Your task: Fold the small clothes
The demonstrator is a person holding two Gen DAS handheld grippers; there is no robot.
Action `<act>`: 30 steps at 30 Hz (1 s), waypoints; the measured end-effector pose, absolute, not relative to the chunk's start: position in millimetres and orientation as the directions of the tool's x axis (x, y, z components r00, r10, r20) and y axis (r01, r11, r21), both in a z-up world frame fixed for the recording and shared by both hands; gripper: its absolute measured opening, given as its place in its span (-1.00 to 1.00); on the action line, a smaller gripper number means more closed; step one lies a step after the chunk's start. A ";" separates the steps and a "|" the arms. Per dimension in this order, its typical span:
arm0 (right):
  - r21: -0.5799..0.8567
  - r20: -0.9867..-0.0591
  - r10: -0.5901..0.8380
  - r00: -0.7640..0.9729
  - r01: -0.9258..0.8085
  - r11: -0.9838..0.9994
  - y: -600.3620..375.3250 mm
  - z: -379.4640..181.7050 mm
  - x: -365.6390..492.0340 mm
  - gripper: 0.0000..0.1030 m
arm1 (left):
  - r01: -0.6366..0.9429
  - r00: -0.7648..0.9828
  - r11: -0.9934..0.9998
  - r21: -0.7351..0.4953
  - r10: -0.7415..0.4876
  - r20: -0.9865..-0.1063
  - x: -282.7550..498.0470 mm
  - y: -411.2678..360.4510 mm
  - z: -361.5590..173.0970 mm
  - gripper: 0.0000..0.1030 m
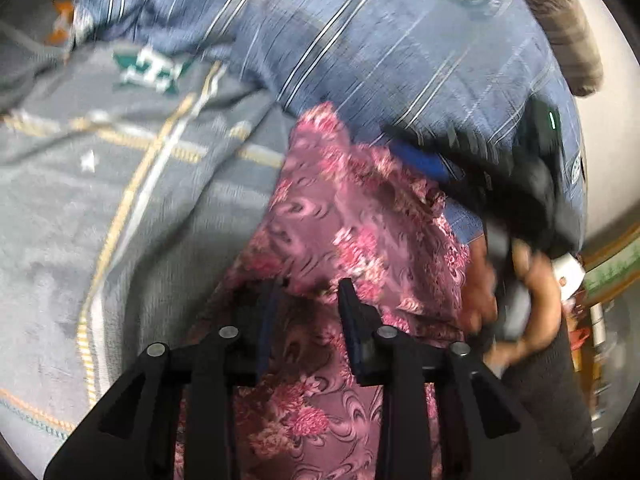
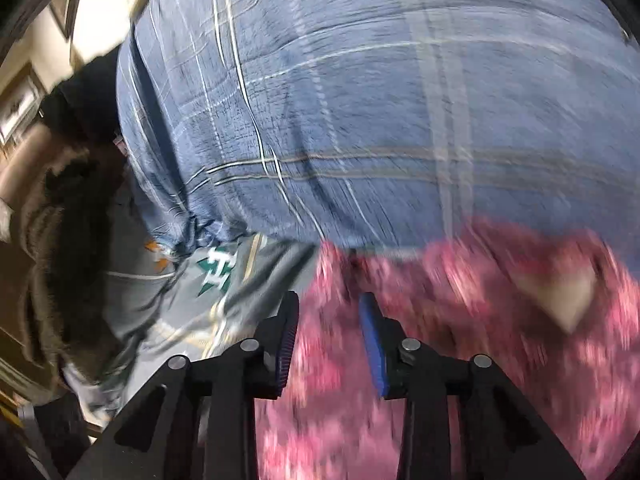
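Note:
A pink flowered garment [image 1: 352, 224] lies on the bedding, and its cloth runs between and under my left gripper's [image 1: 310, 286] fingers. The jaws stand apart with the cloth in the gap. In the right wrist view the same pink garment [image 2: 460, 320] fills the lower right, blurred by motion. My right gripper [image 2: 330, 300] is over its left edge with jaws apart. The other gripper, held in a hand [image 1: 516, 280], shows at the right of the left wrist view.
A blue plaid quilt [image 2: 380, 100] is bunched behind the garment. A grey blanket with yellow stripes and a green logo [image 1: 120, 184] covers the bed at left. A dark furry blanket [image 2: 60, 220] lies at the far left of the right view.

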State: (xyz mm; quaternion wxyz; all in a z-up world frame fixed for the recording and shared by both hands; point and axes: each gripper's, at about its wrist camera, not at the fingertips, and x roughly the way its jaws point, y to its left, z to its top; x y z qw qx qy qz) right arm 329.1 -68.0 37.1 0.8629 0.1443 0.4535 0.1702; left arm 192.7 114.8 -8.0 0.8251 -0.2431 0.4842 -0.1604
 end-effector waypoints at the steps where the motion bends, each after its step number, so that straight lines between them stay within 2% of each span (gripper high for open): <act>1: 0.392 -0.760 0.407 0.506 -0.142 0.909 -75.2 28.1 317.8 -0.38 | 0.029 0.482 0.841 -0.541 -0.486 -0.729 193.9 110.7 -7.0 -0.22; 2: 0.345 -0.811 0.353 0.467 -0.106 0.933 -79.6 15.1 308.3 -0.38 | 0.016 0.466 0.853 -0.522 -0.468 -0.751 200.4 104.2 -11.4 -0.22; 3: 0.294 -0.859 0.296 0.419 -0.072 0.953 -84.5 2.0 298.0 -0.48 | 0.012 0.442 0.861 -0.509 -0.461 -0.770 205.2 99.3 -16.8 -0.22; 4: 0.298 -0.849 0.300 0.435 -0.074 0.952 -93.7 1.5 279.8 -0.64 | 0.013 0.401 0.875 -0.483 -0.447 -0.800 210.7 92.7 -24.4 -0.22; 7: 0.324 -0.829 0.298 0.474 -0.028 0.946 -126.5 20.0 235.0 -0.36 | 0.034 0.381 0.904 -0.427 -0.406 -0.830 203.0 88.7 -21.2 -0.26; 9: 0.349 -0.827 0.296 0.478 0.023 0.937 -165.0 24.2 195.8 -0.24 | 0.061 0.362 0.909 -0.412 -0.405 -0.840 189.9 90.4 -15.5 -0.26; 12: 0.297 -0.890 0.231 0.394 0.115 0.948 -219.1 15.7 152.7 -0.26 | 0.097 0.299 0.914 -0.394 -0.404 -0.865 164.5 95.6 -15.7 -0.25; 13: 0.313 -0.887 0.243 0.394 0.125 0.942 -233.8 15.9 135.0 -0.31 | 0.109 0.283 0.914 -0.392 -0.406 -0.869 156.8 96.4 -12.0 -0.25; 16: 0.347 -0.889 0.275 0.365 0.148 0.926 -262.5 20.4 80.3 -0.27 | 0.161 0.229 0.915 -0.369 -0.398 -0.888 125.6 103.4 -11.8 -0.20; 20: 0.315 -0.901 0.259 0.347 0.114 0.942 -265.6 19.5 20.5 -0.26 | 0.187 0.162 0.902 -0.389 -0.419 -0.893 80.9 126.4 -11.6 -0.16; 22: 0.311 -0.906 0.257 0.337 0.116 0.943 -255.1 13.1 4.5 -0.16 | 0.192 0.138 0.894 -0.405 -0.434 -0.891 61.4 136.8 -14.0 -0.16; 24: 0.289 -0.912 0.230 0.340 0.137 0.947 -258.7 12.4 -22.5 -0.15 | 0.206 0.111 0.890 -0.407 -0.435 -0.894 39.0 141.3 -15.3 -0.13; 25: 0.280 -0.913 0.216 0.347 0.144 0.949 -263.7 13.5 -31.1 -0.15 | 0.215 0.101 0.892 -0.398 -0.426 -0.899 28.2 141.3 -15.4 -0.03; 27: 0.262 -0.910 0.184 0.372 0.171 0.950 -275.2 19.3 -57.1 -0.13 | 0.241 0.068 0.888 -0.393 -0.419 -0.905 5.7 140.3 -20.7 -0.01; 30: 0.237 -0.914 0.142 0.381 0.215 0.948 -291.2 22.6 -91.3 0.13 | 0.268 0.035 0.884 -0.383 -0.407 -0.913 -14.1 137.8 -30.5 0.11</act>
